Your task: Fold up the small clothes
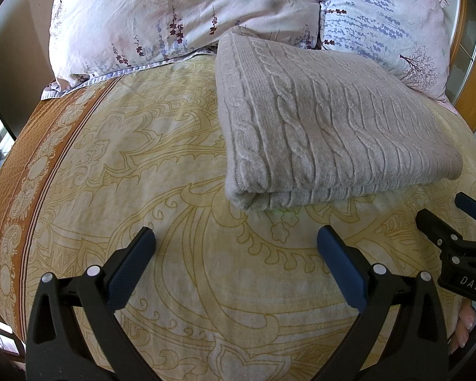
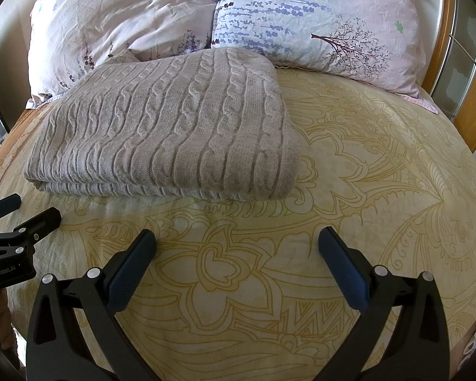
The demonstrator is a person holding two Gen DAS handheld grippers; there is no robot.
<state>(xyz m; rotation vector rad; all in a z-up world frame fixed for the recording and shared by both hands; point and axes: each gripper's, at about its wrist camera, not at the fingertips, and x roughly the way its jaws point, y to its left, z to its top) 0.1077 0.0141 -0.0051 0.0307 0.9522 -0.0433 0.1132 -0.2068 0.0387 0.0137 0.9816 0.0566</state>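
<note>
The left gripper (image 1: 236, 241) has its jaws spread wide with nothing between them, hanging just above the yellow patterned bedspread (image 1: 161, 165). The right gripper (image 2: 237, 242) stands the same way, jaws apart and empty, over bare cover beside its partner; each tool shows at the edge of the other's view. Neither set of blue pads (image 1: 133, 266) touches any cloth.

Just beyond both tools lies the grey cable-knit sweater (image 1: 327, 120), already a compact rectangle of several layers, its rolled fold edge turned toward the grippers. It rests flat near the head end of the bed, its far edge touching or overlapping the two floral pillows (image 2: 317, 22) propped against the wooden headboard (image 2: 469, 101). From the left view it sits ahead and to the right; from the right view (image 2: 165, 127), ahead and to the left, so it lies roughly between the two tools.

The open, withdrawn stance suits a finished fold: the garment looks squared and stable, so the work on it appears nearly or fully done. No other garment is in view.
</note>
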